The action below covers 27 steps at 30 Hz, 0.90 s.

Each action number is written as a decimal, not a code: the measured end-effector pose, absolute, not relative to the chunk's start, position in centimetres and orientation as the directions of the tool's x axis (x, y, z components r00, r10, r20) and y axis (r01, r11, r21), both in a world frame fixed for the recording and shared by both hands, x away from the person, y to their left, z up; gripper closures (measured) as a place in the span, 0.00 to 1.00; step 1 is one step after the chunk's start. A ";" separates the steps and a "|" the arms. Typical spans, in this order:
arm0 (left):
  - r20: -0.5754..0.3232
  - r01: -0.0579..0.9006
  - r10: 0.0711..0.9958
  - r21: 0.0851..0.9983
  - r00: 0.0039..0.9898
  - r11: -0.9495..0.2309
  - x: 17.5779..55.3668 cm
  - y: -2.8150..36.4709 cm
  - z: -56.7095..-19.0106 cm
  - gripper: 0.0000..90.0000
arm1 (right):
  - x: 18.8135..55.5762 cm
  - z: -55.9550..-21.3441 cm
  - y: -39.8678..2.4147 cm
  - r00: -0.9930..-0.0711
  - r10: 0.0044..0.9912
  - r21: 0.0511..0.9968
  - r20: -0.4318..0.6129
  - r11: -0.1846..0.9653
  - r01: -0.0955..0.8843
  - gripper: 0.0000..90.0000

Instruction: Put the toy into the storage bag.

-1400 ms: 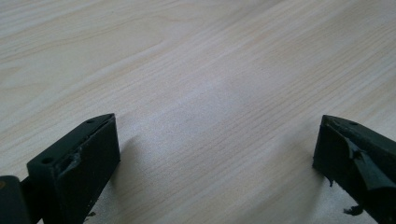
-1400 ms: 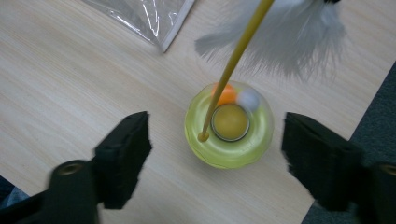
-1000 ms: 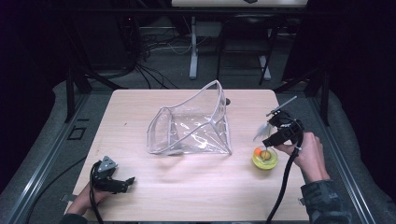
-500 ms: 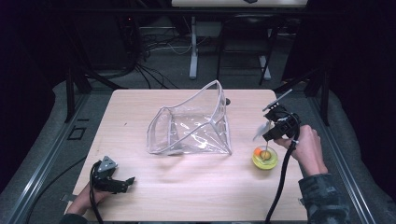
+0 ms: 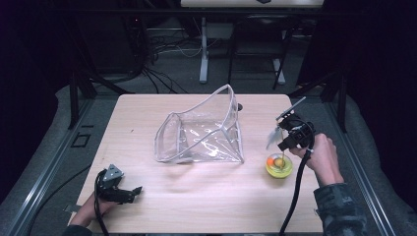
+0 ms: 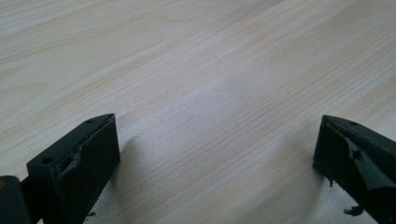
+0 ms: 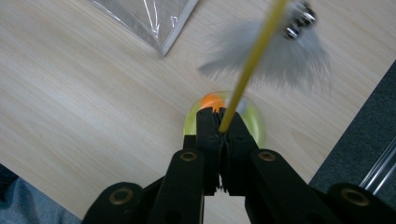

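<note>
Having just been closing, my right gripper (image 7: pixel 223 122) now pinches the yellow stick (image 7: pixel 252 60) above the dish (image 5: pixel 279 167), while my left gripper (image 6: pixel 215 154) stays spread on the bench (image 5: pixel 147 113).

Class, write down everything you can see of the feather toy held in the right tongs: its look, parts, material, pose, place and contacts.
The feather toy is a thin yellow stick with a tuft of soft grey-white feathers and small silvery bells near its far end. The right tongs are shut on the stick's lower end. It slants up and away from them, clear of the wooden table, near the table's right edge. Below it sits a yellow-green dish holding an orange ball; whether the stick touches the dish cannot be told. The feathers look blurred.
</note>
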<state>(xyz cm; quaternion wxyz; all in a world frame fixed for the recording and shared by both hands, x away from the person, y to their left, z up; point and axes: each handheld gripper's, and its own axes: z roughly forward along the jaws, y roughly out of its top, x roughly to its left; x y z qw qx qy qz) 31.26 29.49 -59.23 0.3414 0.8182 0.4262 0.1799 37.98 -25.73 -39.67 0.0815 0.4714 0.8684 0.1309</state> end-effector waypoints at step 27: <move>0.001 0.576 0.822 0.713 0.570 -0.400 31.3 29.5 -59.2 0.00 | 38.7 -37.8 -24.1 -0.581 0.814 0.310 -0.022 0.558 0.770 0.98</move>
